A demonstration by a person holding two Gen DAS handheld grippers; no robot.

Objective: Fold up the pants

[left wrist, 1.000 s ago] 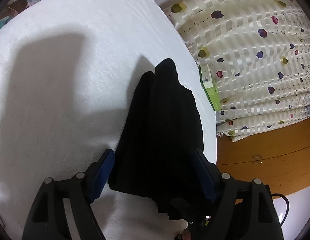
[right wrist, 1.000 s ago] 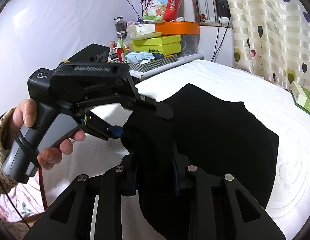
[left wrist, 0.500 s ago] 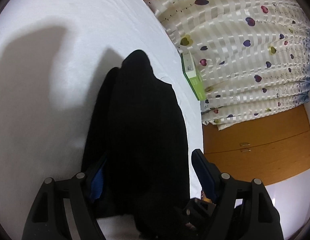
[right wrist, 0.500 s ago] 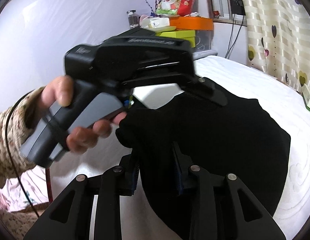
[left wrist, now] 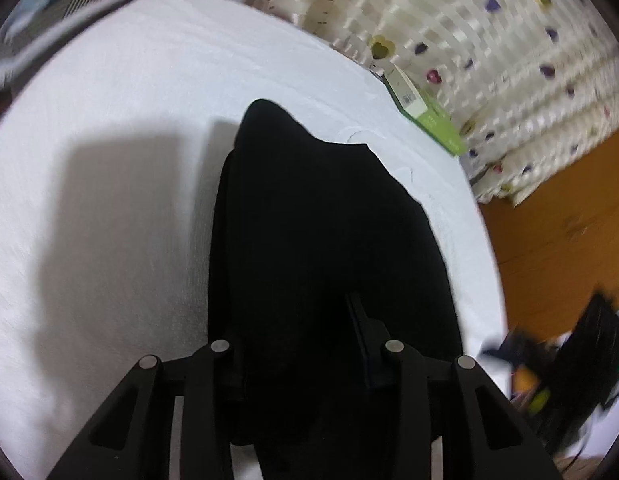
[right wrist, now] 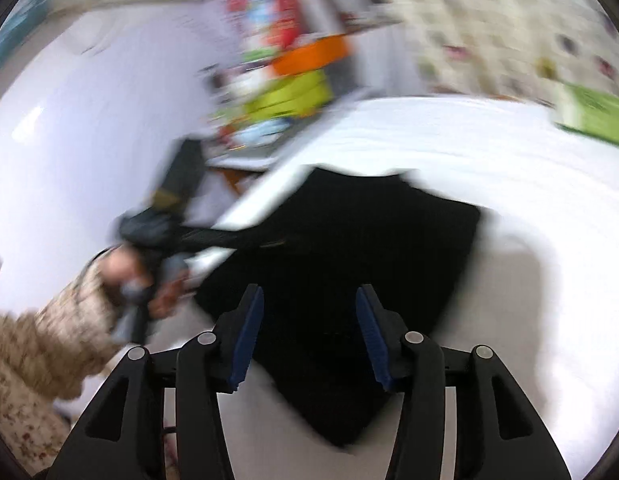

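Lying as a matte, soft heap on the white textured bedsheet [left wrist: 109,128], the black pants [left wrist: 317,216] are clenched by the left gripper [left wrist: 297,344]; the right gripper [right wrist: 309,332] is released above them, a green box [left wrist: 425,114] nearby.

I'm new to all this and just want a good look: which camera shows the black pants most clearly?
The left wrist view: the black pants are sharp there, lying on the white bed between the left gripper's fingers. The right wrist view shows the same pants, blurred by motion, beyond the open right gripper.
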